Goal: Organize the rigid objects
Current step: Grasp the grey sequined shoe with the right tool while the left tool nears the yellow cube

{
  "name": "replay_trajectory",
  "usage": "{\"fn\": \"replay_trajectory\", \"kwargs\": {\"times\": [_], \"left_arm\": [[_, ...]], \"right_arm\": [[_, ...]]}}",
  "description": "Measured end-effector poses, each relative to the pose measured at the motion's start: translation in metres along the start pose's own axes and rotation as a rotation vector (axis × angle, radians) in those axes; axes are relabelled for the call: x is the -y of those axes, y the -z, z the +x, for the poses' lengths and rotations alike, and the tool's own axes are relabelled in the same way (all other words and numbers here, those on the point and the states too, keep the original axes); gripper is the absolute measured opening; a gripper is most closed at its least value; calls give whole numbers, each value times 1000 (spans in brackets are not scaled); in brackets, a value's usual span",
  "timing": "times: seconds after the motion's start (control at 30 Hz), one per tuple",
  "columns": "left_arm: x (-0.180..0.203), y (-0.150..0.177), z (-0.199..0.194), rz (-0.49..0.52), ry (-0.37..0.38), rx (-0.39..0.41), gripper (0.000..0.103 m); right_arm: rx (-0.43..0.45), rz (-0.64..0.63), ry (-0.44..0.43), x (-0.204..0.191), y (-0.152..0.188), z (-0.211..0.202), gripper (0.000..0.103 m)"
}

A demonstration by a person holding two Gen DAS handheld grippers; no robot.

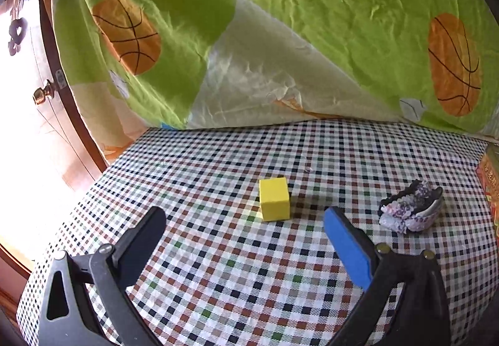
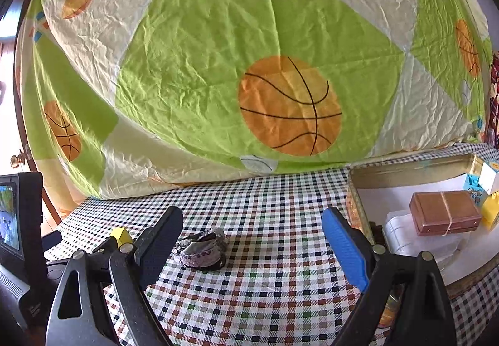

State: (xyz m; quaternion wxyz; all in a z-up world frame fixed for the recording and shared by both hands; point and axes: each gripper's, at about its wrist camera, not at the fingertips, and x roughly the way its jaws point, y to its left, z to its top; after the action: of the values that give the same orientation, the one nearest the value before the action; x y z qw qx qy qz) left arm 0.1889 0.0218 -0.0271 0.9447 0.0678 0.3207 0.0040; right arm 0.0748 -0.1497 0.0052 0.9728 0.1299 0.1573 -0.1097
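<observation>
A green and cream bedsheet [image 2: 218,65] printed with orange basketballs hangs behind the bench and fills the upper half of both views, its lower edge meeting the bench top. At 9 o'clock in the left wrist view a wooden door [image 1: 59,115] with a brass knob [image 1: 42,95] stands in strong glare.

The bench [image 1: 218,268] wears a small-checked cloth, with its left edge curving away at 8 o'clock in the left wrist view. Most of the cloth is bare between the tools and the sheet.

In the right wrist view a gold-rimmed tin tray [image 2: 405,168] sits at 3 o'clock on the bench. It holds a brown box tied with string [image 2: 444,216], a flat white case under it, and some yellow, white and blue pieces at its far right.

A yellow cube [image 1: 274,198] stands on the cloth at 12 o'clock from the left tool [image 1: 244,221], with bare cloth all round it. A small purple-patterned pouch [image 1: 410,210] lies at 2 o'clock from that tool, well apart from the cube; in the right wrist view it lies just left of centre between the fingers of the right tool [image 2: 252,227], not touched.

Both tools stand spread wide with nothing in them.
</observation>
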Motion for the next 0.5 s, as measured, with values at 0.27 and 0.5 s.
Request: {"fn": "replay_trajectory", "kwargs": {"times": [0.27,0.5], "left_arm": [[-2,0,2,-6,34,-2,102],[-4,1,1,-20,33,0,102]], "right_arm": [[-31,-1,-17,-4,-1,15,92],[0,-42,-25,-10,0,10,92]]}}
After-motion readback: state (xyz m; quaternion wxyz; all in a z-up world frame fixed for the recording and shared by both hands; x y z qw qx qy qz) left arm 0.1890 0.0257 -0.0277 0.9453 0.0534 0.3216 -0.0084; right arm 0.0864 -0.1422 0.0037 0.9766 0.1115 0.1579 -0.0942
